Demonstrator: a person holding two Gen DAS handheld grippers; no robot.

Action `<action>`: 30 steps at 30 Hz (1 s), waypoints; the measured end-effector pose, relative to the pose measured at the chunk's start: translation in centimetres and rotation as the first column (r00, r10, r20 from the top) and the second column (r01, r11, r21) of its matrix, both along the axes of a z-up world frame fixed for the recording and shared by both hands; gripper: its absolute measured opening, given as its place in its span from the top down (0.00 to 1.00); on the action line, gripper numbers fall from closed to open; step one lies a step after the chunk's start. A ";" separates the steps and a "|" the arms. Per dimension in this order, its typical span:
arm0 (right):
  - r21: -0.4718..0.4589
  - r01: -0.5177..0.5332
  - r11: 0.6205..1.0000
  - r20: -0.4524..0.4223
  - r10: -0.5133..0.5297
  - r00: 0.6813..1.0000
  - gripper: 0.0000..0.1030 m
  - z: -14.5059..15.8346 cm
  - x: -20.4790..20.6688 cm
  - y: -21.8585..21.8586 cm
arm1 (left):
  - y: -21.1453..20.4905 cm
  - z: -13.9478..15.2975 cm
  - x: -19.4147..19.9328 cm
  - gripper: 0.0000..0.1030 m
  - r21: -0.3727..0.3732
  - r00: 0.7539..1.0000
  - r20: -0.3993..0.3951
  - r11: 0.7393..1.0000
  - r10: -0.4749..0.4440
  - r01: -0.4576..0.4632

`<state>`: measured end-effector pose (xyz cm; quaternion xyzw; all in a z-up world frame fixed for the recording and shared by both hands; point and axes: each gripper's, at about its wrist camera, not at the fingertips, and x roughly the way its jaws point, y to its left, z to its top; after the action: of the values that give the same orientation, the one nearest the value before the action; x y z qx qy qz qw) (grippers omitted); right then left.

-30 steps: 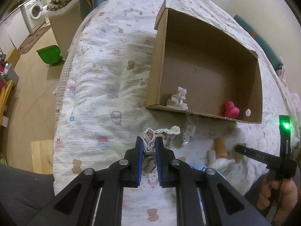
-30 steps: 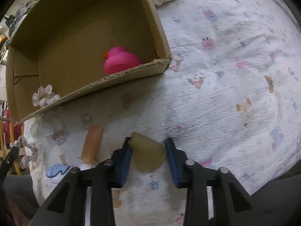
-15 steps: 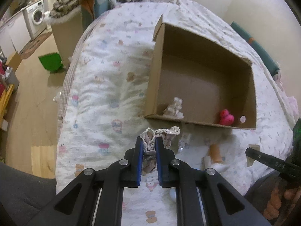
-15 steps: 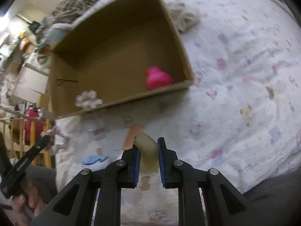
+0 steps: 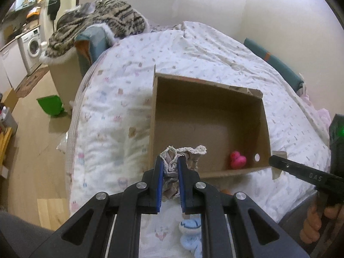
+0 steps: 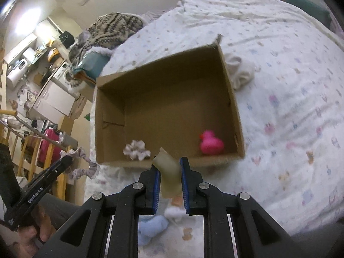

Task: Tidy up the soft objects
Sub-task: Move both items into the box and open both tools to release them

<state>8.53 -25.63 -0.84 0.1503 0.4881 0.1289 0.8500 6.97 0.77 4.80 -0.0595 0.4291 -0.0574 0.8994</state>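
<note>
Left gripper (image 5: 169, 172): pinching a lace scrunchie (image 5: 172, 167) between its blue pads, frill spilling past the tips.
Right gripper (image 6: 170, 174): clamping a beige soft piece (image 6: 168, 172), possibly foam.
Pose: both are hovering before the cardboard box (image 6: 234, 107), pink duck (image 6: 210, 144) lying inside beyond the tips.

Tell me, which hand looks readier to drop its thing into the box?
Probably the right gripper: its beige soft piece sits at the cardboard box near wall. The left gripper, clamping a frilly scrunchie, seems about as close.
</note>
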 end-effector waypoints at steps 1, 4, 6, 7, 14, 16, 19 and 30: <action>-0.010 -0.006 1.000 0.007 0.006 1.000 0.81 0.0 0.4 0.3 | -0.2 0.1 0.5 0.89 0.005 1.000 0.002 1.000 -0.006 0.006; -0.025 -0.020 0.999 0.020 0.021 1.000 0.81 -0.1 1.5 0.8 | -1.1 0.0 1.9 0.89 0.019 1.000 -0.002 0.999 -0.027 0.027; -0.027 -0.026 0.999 0.026 0.027 0.999 0.81 -0.4 2.3 1.1 | -1.9 -0.3 3.0 0.89 0.035 0.999 -0.003 0.998 -0.044 0.044; -0.030 -0.030 0.999 0.027 0.031 0.999 0.81 -0.6 2.6 1.2 | -2.5 -0.5 3.6 0.89 0.046 0.998 -0.002 0.997 -0.055 0.055; -0.045 -0.019 0.999 -0.005 0.019 1.000 0.81 -3.2 4.4 1.5 | -4.6 -2.9 6.8 0.89 0.008 0.997 -0.008 0.997 -0.078 0.078; -0.043 -0.014 0.999 -0.012 0.013 1.000 0.81 -3.9 4.4 1.5 | -5.2 -3.9 6.8 0.89 0.019 0.995 0.014 0.995 -0.102 0.102; -0.077 -0.015 0.997 -0.020 0.014 1.000 0.81 -4.9 4.5 1.6 | -6.2 -5.4 6.9 0.89 0.091 0.992 0.011 0.988 -0.128 0.127; -0.140 -0.021 0.990 -0.054 0.014 0.998 0.81 -6.6 5.0 2.4 | -4.5 -6.9 7.3 0.88 0.052 0.997 -0.036 0.997 -0.061 0.063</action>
<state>13.57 -23.28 -7.41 0.0894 0.5195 0.0977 0.8442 14.29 -3.77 -2.11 -0.0233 0.4478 -0.0729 0.8909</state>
